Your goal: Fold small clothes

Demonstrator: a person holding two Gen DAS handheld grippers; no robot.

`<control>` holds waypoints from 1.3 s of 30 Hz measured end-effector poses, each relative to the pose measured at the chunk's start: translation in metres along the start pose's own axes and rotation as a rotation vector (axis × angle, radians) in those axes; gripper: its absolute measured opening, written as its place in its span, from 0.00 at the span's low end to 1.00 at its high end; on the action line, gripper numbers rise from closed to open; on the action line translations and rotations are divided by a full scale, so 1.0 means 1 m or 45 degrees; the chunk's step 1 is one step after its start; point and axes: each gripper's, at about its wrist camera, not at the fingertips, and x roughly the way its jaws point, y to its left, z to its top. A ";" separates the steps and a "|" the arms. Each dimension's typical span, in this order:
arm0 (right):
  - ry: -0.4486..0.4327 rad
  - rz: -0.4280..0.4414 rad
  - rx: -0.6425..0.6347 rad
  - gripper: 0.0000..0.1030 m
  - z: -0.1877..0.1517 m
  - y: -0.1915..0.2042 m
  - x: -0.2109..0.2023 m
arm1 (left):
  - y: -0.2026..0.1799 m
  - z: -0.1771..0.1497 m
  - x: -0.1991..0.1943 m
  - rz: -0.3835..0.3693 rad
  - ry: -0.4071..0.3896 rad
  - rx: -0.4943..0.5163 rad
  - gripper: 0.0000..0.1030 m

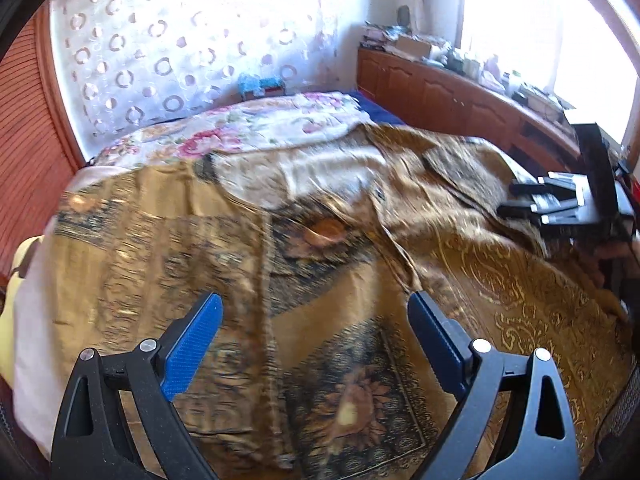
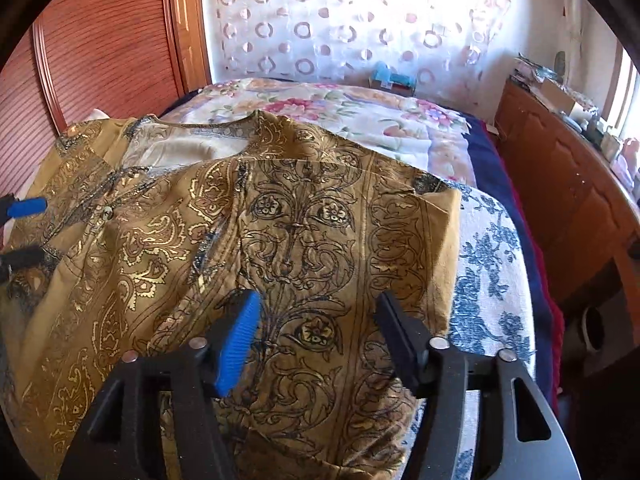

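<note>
A mustard-gold patterned garment (image 2: 304, 232) with dark and gold paisley print lies spread on the bed, its neckline (image 2: 188, 148) toward the far left. It also fills the left wrist view (image 1: 320, 280), blurred. My right gripper (image 2: 316, 300) is open just above the garment's middle, empty. My left gripper (image 1: 314, 304) is open above the cloth, empty. Its blue-padded fingers (image 2: 26, 206) show at the left edge of the right wrist view, and the right gripper's fingers (image 1: 560, 200) at the right edge of the left wrist view.
Under the garment are a floral bedspread (image 2: 352, 116) and a blue-and-white flowered cloth (image 2: 488, 256). A wooden wardrobe (image 2: 108, 48) stands on the left, a cluttered wooden cabinet (image 2: 568, 168) on the right, a circle-patterned curtain (image 2: 340, 28) behind.
</note>
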 end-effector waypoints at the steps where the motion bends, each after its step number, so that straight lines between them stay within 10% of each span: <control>1: 0.000 -0.002 -0.007 0.66 0.000 0.002 0.001 | 0.004 0.002 -0.003 0.012 -0.009 -0.007 0.92; 16: 0.043 -0.039 0.026 0.94 0.001 -0.003 0.007 | 0.090 0.018 -0.031 0.262 -0.096 -0.111 0.92; 39: 0.041 -0.040 0.023 0.96 -0.001 -0.007 0.006 | 0.161 0.023 -0.015 0.133 -0.046 -0.180 0.81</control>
